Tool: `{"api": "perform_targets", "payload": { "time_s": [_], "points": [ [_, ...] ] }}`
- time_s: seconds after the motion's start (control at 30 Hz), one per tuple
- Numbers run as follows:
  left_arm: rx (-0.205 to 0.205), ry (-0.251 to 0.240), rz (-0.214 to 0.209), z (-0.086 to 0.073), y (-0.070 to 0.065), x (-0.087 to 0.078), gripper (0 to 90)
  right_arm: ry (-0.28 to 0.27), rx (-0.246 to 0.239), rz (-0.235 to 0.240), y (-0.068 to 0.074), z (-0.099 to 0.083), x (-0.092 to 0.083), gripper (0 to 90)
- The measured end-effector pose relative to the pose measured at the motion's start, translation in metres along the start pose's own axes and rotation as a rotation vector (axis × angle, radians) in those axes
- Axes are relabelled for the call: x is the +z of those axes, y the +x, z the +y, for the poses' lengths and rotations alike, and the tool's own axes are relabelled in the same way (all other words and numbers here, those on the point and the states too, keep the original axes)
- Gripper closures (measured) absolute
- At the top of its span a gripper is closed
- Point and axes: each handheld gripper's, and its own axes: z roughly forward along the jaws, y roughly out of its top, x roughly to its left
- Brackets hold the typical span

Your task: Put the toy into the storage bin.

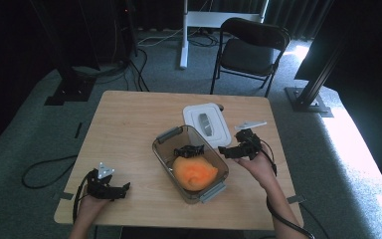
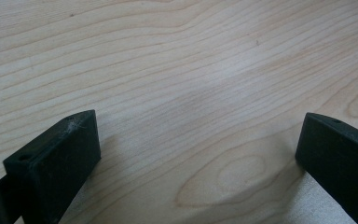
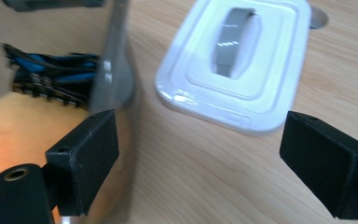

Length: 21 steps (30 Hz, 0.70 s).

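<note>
A clear plastic container (image 1: 161,152) with grey end clips stands in the middle of the wooden table (image 1: 124,124). Inside it lie an orange soft lump (image 1: 194,173) and a dark tool with blue parts (image 1: 189,151); the tool (image 3: 51,74) also shows through the wall (image 3: 114,65). The container's white lid (image 1: 206,123) lies flat behind it, lid (image 3: 235,60) with a grey handle. My right gripper (image 1: 230,152) hovers open just right of the container's rim, right gripper (image 3: 200,154) jaws wide. My left gripper (image 1: 121,190) rests open at the near left, left gripper (image 2: 198,154) over bare wood.
A black folding chair (image 1: 251,50) stands behind the table. A white post (image 1: 184,35) and dark stands rise beyond it. Cables (image 1: 45,169) trail over the grey carpet at the left. Bare tabletop lies left of the container.
</note>
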Motion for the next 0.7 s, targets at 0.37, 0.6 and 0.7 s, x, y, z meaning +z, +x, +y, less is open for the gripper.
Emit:
{"api": "perform_targets", "payload": {
  "time_s": [0.37, 0.6, 0.7],
  "points": [
    [0.000, 0.000, 0.000, 0.000, 0.000, 0.000, 0.2, -0.009, 0.052, -0.033, -0.020, -0.010, 0.004, 11.5],
    [-0.001, 0.000, 0.000, 0.000, 0.000, 0.000, 0.2, -0.021, 0.061, -0.047, -0.022, -0.013, 0.007, 11.9],
    [0.000, 0.000, 0.000, 0.000, 0.000, 0.000, 0.2, -0.024, 0.069, -0.069, -0.025, -0.013, 0.010, 12.0]
  ]
}}
